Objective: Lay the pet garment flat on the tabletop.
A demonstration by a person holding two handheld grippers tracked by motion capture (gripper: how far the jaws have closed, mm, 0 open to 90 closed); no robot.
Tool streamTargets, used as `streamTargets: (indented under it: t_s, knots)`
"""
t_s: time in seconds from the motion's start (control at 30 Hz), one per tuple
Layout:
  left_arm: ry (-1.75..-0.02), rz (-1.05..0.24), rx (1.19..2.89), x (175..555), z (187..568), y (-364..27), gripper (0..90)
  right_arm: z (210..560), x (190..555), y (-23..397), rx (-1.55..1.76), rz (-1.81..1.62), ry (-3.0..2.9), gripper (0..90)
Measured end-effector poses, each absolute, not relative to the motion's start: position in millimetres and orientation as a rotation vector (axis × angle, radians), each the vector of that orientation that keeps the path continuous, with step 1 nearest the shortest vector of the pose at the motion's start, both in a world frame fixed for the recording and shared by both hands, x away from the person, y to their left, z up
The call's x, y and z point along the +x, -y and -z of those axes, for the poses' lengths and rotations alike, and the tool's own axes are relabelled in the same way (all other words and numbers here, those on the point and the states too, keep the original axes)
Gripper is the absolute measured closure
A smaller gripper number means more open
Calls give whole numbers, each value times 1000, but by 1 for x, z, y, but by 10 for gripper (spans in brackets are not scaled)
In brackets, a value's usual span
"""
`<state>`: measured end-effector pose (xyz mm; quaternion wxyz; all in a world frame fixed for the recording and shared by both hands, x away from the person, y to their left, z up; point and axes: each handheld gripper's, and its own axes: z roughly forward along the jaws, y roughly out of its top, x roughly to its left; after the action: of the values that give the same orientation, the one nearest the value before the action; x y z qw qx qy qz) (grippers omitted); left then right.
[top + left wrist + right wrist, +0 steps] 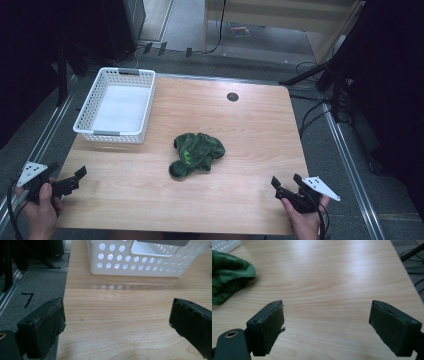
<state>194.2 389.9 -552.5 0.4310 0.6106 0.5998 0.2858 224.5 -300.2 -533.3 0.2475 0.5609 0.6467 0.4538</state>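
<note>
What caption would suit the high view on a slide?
Two open claws, left and right, wait near a crumpled green cloth and white basket.

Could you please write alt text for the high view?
A crumpled green cloth lies mid-table on a wooden table, with a white perforated basket at the far left. Two hand-held grippers, left gripper and right gripper, wait open at the near corners.

Bare wood is lying between and ahead of the left gripper's (pixel 117 322) jaws up to the white basket (pixel 140 267) blocking beyond; ahead of the right gripper's (pixel 327 327) jaws the table (pixel 337 277) is running free, the green cloth (pixel 229 272) bunching off their left side
</note>
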Motion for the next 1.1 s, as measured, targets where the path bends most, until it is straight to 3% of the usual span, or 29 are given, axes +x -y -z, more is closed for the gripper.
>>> streamTargets:
  t_s: [0.77,1.1]
  knots:
    - [-1493,-701,1523,196,553,-390,6,487,264,160,1266,-1310,-1928,139]
    - [-1499,-753,1578,197,548,-382,6,453,297,134,1248,-1332,-1957,145]
